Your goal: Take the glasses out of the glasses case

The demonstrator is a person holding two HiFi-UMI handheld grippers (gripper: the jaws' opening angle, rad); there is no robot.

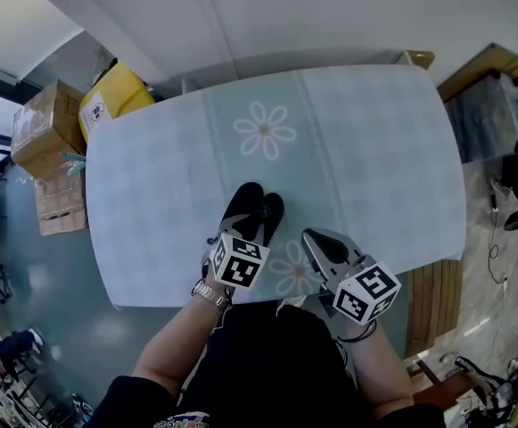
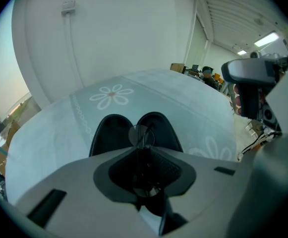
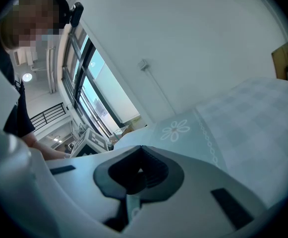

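The black glasses case (image 1: 257, 209) lies open on the pale blue flowered tablecloth (image 1: 374, 150), its two halves (image 2: 111, 133) spread side by side. My left gripper (image 1: 245, 232) sits just in front of the case. In the left gripper view it (image 2: 143, 150) is shut on the thin wire-framed glasses (image 2: 139, 133), and one round lens shows above the jaws against the case. My right gripper (image 1: 317, 241) hovers to the right of the case. Its jaws (image 3: 140, 171) are shut with nothing between them.
Cardboard boxes (image 1: 45, 132) and a yellow box (image 1: 116, 92) stand on the floor beyond the table's left corner. A wooden slatted bench (image 1: 432, 301) is at the right. The table's near edge (image 1: 152, 303) runs just under my wrists.
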